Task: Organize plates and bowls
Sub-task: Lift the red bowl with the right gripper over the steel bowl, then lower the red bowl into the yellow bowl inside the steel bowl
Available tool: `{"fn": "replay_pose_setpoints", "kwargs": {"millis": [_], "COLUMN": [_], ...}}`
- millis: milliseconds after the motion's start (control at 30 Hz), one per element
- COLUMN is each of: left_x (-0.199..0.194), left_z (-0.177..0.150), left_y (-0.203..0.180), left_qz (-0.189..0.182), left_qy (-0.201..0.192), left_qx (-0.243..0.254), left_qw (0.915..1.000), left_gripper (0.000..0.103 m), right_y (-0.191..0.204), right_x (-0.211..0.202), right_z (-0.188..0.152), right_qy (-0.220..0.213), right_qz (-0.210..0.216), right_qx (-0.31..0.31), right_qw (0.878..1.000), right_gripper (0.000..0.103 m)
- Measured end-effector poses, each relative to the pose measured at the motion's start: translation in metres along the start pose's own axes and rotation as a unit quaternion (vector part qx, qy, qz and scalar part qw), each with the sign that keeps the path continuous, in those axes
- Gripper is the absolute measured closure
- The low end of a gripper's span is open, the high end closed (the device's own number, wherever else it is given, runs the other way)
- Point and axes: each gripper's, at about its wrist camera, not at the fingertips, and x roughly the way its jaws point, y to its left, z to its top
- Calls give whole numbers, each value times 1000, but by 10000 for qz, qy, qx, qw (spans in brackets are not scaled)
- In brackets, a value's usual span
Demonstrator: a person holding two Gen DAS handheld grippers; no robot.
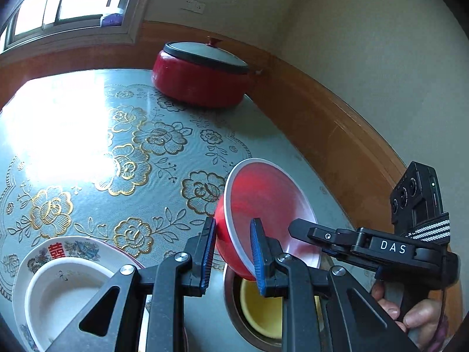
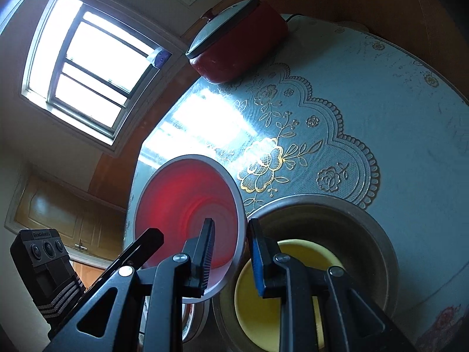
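Note:
A red bowl with a white rim [image 1: 263,205] is tilted on its side above a steel bowl [image 1: 234,308] that holds a yellow bowl [image 1: 261,308]. My left gripper [image 1: 233,252] straddles the red bowl's near rim, one finger outside, one inside. My right gripper [image 2: 231,252] straddles the same red bowl [image 2: 187,211] at its rim from the other side. The steel bowl [image 2: 366,220] and yellow bowl [image 2: 263,299] lie below. A white bowl [image 1: 58,287] sits on a patterned plate [image 1: 32,261] at the lower left.
A red lidded pot [image 1: 202,73] stands at the table's far edge near the wooden wall trim; it also shows in the right wrist view [image 2: 237,47]. The table has a grey floral cloth [image 1: 132,152]. A window [image 2: 85,61] is beyond.

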Motion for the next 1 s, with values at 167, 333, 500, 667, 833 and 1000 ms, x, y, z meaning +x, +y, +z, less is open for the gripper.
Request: {"fn": "replay_pose_setpoints", "kwargs": {"millis": [167,333,500,667,833,1000], "left_x": [-1,-1,-3,-2,2,10], "left_z": [-6,-13,-19,-25,-33,-39], "left_y": [-9,-15,-16,-13,-14,-15], "left_qz": [-182,-325,-533,-715,-838,-834], "left_qy": [115,245,387,594,826,1079], "left_qx": [101,257,303,209,184,289], "left_qw": [9997,9988,9974,9955,9929,9902], "left_gripper": [81,81,81,81,81,81], "right_y": [-6,-11,-15,-16,-24,-36], "right_x": [-13,-25,-35,-39,-42,-45], "right_z": [-8,-16,-28,-36,-47,-54], "right_qy": [-128,-214,-223,-207,-67,20], "right_qz": [-45,-107,-81,-54,-110,-153], "right_qx": [70,78,38,12,57,154], "right_qw": [9999,9997,9997,9998,9999,9998], "right_gripper": [80,80,80,80,80,79]}}
